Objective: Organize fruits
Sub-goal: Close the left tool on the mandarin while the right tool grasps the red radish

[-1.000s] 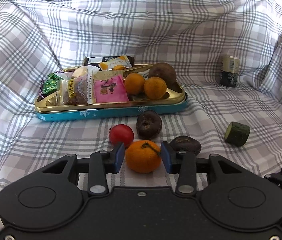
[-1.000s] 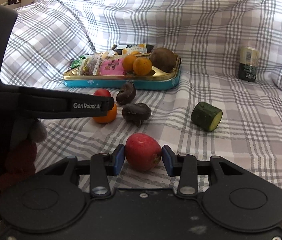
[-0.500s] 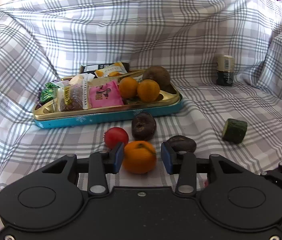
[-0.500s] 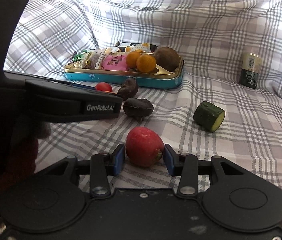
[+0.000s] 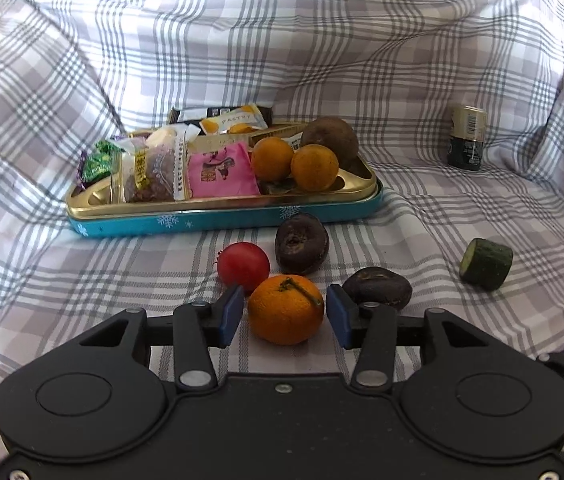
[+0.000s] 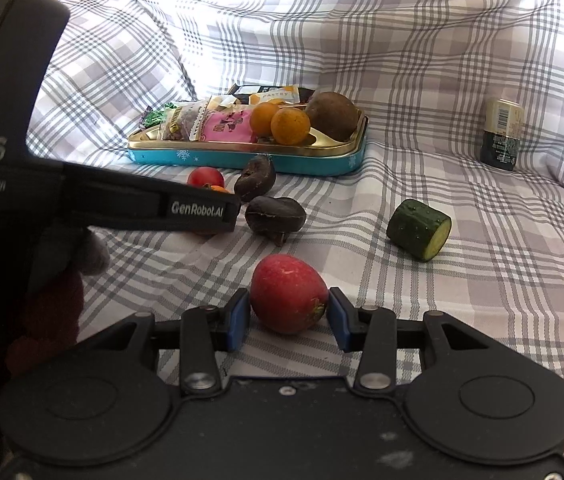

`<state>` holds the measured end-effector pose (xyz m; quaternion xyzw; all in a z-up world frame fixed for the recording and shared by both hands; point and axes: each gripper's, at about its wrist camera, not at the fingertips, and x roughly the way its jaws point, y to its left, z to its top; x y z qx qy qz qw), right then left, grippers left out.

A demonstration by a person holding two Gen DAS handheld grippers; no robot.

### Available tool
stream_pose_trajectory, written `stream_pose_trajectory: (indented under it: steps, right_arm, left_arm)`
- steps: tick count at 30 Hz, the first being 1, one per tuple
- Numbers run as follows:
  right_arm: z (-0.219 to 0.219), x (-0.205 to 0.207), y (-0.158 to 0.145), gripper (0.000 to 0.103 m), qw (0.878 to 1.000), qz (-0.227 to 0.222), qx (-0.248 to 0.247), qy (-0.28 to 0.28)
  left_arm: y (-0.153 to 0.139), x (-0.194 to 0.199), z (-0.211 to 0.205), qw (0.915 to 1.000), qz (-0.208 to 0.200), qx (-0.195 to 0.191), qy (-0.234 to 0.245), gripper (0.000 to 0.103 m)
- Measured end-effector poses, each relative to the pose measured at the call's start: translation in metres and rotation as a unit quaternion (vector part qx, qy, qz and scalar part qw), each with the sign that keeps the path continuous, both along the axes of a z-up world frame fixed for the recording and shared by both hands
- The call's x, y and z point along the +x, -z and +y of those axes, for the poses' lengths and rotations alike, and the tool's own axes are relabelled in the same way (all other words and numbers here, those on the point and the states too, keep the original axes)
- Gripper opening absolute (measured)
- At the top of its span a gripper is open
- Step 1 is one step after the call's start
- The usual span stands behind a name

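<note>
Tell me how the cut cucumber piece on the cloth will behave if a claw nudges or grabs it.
The cucumber piece lies on its curved side, so a nudge would probably roll it across the checked cloth. It looks firm and stubby, likely stiff in a grip. Its pale cut face may be moist, so pads could slip there.

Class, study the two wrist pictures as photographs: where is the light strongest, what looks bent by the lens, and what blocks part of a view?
Left wrist view: the plaid cloth curves at the edges from the fisheye lens; the gold tin rim glints.
Right wrist view: the cloth's top is washed out by bright light; the left gripper cuts darkly across the left, hiding most of the orange.
</note>
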<state>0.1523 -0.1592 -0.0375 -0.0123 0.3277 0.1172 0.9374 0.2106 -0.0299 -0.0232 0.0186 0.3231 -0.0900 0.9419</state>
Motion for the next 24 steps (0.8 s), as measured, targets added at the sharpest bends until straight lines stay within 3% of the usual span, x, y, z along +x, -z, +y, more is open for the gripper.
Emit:
stream_pose_trajectory:
  steps: [10,11,14,24]
  right_arm:
    - [0.001,-0.001,0.001,0.047,1.0,-0.004,-0.001,0.001]
    - [0.001,-0.001,0.0,0.042,1.0,-0.006,-0.001,0.004]
    - [-0.003,0.0,-0.001,0.041,1.0,-0.004,0.012,0.012]
    - [-0.043,0.019,-0.005,0.042,0.988,0.03,0.088,0.12]
  left_arm:
    - [0.004,0.006,0.004,0.9995,0.02,-0.023,-0.008,0.054]
    - [0.004,0.006,0.004,0.9995,0.019,-0.025,-0.005,0.051]
    - [0.004,0.005,0.004,0.9995,0.016,-0.028,-0.004,0.05]
    - [0.002,0.0,0.003,0.9992,0.017,-0.036,0.01,0.05]
